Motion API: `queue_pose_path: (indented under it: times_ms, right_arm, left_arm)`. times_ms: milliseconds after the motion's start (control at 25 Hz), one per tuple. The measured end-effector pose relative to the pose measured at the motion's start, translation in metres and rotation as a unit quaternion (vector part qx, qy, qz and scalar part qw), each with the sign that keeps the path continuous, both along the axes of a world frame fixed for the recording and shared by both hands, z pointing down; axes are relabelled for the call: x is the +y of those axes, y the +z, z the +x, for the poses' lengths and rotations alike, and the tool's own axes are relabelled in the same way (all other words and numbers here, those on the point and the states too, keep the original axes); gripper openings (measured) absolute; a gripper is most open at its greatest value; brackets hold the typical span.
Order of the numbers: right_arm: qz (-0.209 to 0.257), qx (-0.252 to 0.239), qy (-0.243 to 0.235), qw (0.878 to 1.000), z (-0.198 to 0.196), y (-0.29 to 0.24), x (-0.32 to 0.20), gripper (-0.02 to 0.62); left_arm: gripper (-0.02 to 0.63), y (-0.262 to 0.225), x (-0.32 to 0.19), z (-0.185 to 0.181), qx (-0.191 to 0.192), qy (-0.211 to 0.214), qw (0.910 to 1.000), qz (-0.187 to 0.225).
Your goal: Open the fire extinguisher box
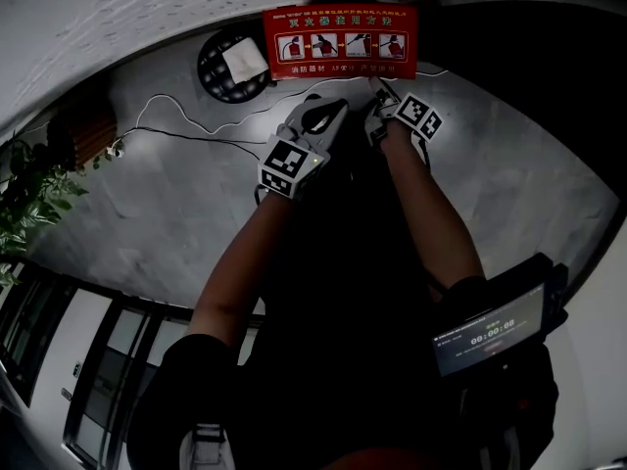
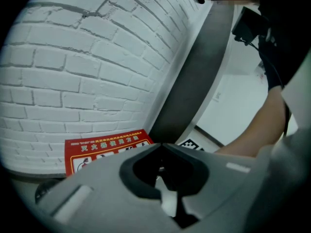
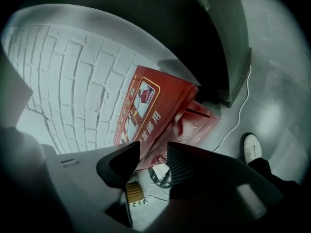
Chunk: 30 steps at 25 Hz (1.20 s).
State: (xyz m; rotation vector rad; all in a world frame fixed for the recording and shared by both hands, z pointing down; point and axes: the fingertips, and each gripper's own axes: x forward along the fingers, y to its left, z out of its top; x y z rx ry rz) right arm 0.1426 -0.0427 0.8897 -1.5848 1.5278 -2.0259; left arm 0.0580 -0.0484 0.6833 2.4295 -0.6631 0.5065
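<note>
The red fire extinguisher box (image 1: 340,42) stands on the floor against the white brick wall, with its lid's instruction sign facing up. In the right gripper view the lid (image 3: 155,106) is tilted up off the box body (image 3: 201,123). My right gripper (image 3: 153,154) is open, and the lid's lower edge lies just beyond the gap between its jaws. From the head view, this right gripper (image 1: 377,91) is at the box's lower right corner. My left gripper (image 1: 328,108) hovers below the box's front edge. Its jaws (image 2: 160,147) meet at the tips with nothing between them.
A round black object with white paper on it (image 1: 235,64) sits left of the box. Thin cables (image 1: 186,130) trail over the grey floor. A dark pillar (image 3: 218,42) rises right of the box. A plant (image 1: 29,194) is far left. A shoe (image 3: 251,147) shows lower right.
</note>
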Motion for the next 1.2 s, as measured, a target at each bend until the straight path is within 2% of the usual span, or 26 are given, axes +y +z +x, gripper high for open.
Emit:
queue_pose_path:
  times_ms: [160,480,720,1000,1200]
  right_arm:
    - [-0.014,0.006,0.003,1.0,0.008,0.009,0.003,0.164]
    - [-0.003,0.001,-0.001,1.0,0.01,0.01,-0.01,0.143]
    - [0.034,-0.023,0.004,0.999,0.012,-0.014,-0.009,0.117]
    - [0.089,-0.037,0.001,0.995,0.013,-0.072,-0.014,0.106]
    - [0.129,-0.038,0.002,0.991,0.014,-0.116,-0.043,0.103]
  left_arm:
    - [0.003,0.002,0.0,0.0,0.0,-0.005,1.0,-0.003]
    - [0.003,0.007,0.003,-0.001,-0.002,-0.009,1.0,-0.002]
    - [0.003,0.001,0.004,-0.001,-0.008,-0.004,0.9999,0.009]
    - [0.003,-0.029,0.001,-0.008,-0.015,-0.01,0.9992,0.035]
    - [0.003,-0.059,-0.019,-0.005,-0.012,-0.011,0.9984,0.054]
